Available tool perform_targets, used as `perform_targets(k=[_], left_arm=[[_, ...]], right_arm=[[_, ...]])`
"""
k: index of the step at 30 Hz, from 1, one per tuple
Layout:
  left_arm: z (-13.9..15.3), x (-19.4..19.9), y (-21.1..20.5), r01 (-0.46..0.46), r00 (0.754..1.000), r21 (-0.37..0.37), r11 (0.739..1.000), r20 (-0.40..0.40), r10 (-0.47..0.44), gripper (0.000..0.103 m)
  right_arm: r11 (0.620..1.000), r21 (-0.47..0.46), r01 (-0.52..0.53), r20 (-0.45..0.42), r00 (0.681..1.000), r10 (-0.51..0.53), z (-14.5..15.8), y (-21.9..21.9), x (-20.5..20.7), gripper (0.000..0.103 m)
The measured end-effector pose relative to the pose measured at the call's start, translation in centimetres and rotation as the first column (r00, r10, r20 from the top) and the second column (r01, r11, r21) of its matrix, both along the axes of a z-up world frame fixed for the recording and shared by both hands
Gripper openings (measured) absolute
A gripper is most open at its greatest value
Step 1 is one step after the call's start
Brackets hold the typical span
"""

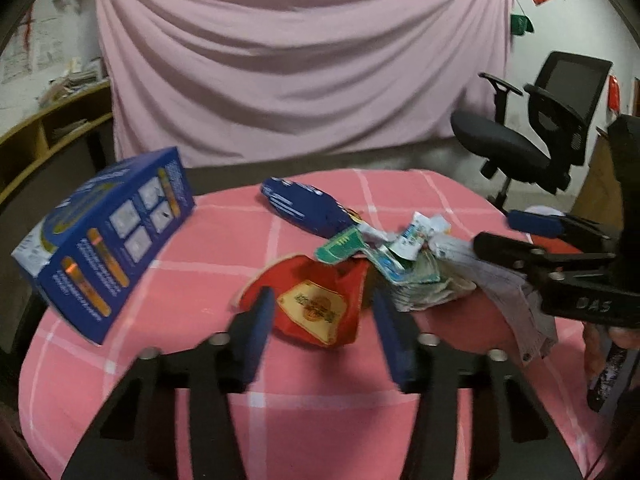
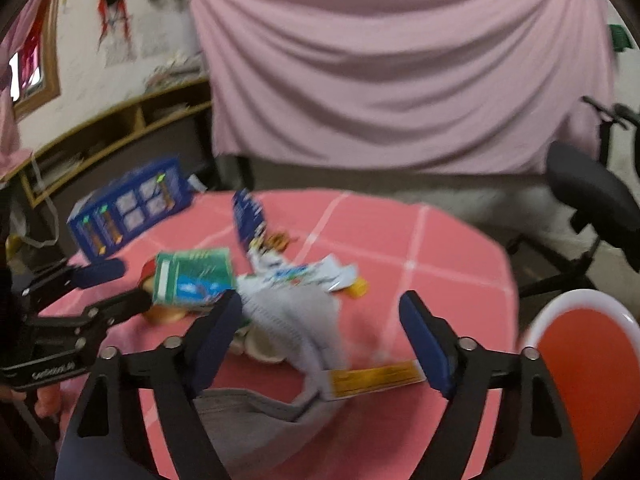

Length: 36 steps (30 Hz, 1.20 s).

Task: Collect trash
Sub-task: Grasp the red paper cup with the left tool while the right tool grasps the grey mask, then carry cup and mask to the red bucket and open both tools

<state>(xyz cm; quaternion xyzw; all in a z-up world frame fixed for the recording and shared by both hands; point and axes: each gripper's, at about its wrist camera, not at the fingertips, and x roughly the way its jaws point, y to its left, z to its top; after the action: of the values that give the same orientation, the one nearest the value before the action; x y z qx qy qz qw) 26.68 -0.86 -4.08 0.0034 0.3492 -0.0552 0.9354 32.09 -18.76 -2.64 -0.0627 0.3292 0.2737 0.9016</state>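
Observation:
A heap of trash lies on the pink checked table (image 1: pixel 280 420): a red wrapper with a gold label (image 1: pixel 316 304), a flattened blue packet (image 1: pixel 308 208), a green carton (image 1: pixel 340 246), crumpled colourful wrappers (image 1: pixel 412 256) and a pale paper strip (image 1: pixel 516 296). My left gripper (image 1: pixel 324 336) is open just in front of the red wrapper, empty. My right gripper (image 2: pixel 320 344) is open over the pale paper strip (image 2: pixel 296 320) with a yellow label (image 2: pixel 376 378); nothing is clamped. The green carton (image 2: pixel 192 280) and blue packet (image 2: pixel 248 216) show left of it.
A blue box (image 1: pixel 104 240) stands at the table's left edge, also in the right wrist view (image 2: pixel 128 208). A black office chair (image 1: pixel 532 136) is behind right. A red bin with a white rim (image 2: pixel 584 360) sits right of the table. Wooden shelves (image 1: pixel 48 136) stand left.

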Motion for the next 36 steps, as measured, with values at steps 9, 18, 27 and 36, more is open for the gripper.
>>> perform_targets(k=[9,18,27,36], left_arm=[[-0.3,-0.1,0.0,-0.020,0.999,-0.010,1.000,-0.037,0.020,0.009],[0.4,-4.0,0.7,-0.170,0.985,-0.090,0.981,0.006,0.172,0.009],[2.9,-8.5,0.5,-0.276,0.952,-0.122,0.953,0.102,0.288,0.008],[8.4,-9.7,-2.9,-0.228,0.927,-0.096,0.969,0.281,0.247,0.008]], right_arm=[[1.000,0.008,-0.027,-0.149,0.988,0.028,-1.7,-0.3,1.3,0.057],[0.991,0.091,-0.100,-0.105,0.988,0.109,-0.8,-0.7,-0.5,0.011],[0.957,0.216,-0.192,0.080,0.981,0.178,1.5,-1.4,-4.4,0.010],[0.885,0.397,-0.244,0.336,0.936,0.107,4.3,-4.7,-8.1,0.010]])
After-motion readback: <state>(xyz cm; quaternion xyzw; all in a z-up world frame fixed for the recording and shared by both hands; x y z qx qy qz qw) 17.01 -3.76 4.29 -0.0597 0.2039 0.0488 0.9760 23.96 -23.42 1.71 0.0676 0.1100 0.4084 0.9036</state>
